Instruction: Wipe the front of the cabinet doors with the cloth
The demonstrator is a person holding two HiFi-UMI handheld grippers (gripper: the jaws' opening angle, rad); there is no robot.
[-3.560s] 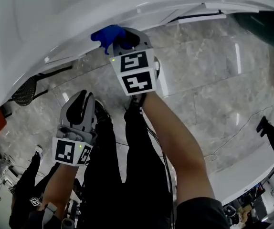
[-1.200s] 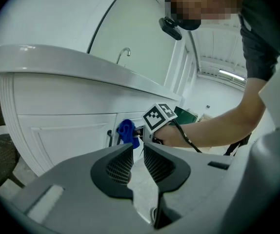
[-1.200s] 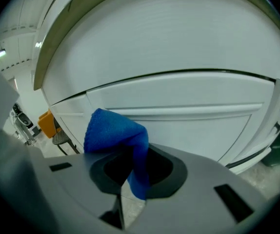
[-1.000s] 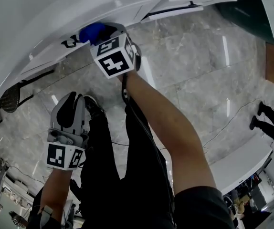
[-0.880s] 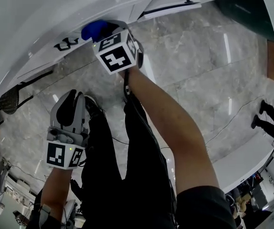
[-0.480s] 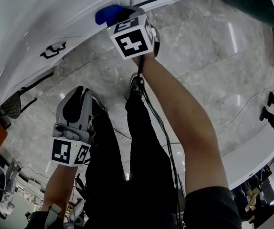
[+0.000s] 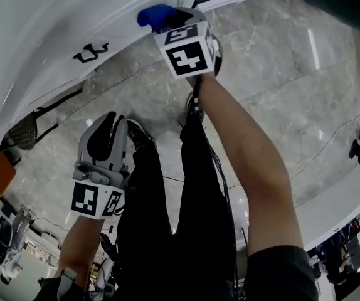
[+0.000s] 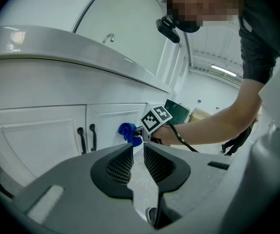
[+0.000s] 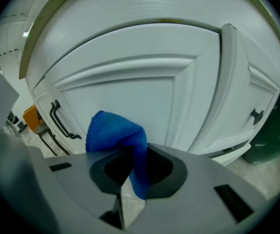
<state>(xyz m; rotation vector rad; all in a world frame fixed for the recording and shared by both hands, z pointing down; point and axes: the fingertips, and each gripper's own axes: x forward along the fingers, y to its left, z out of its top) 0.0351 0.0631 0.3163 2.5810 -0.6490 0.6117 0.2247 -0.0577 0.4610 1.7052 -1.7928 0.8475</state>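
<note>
Shifted rightward along the cabinet door since a second ago, we log the right gripper pinching the blue cloth against its panel, and the left gripper narrowly parted, empty, well apart from the door.

I count two grippers, the left gripper and the right gripper, and just one blue cloth between them. Along the white front there are three cabinet doors carrying three black handles, two set close together and one off on its own. Above sits one tap, and there are two people: the one working and another person farther off.
</note>
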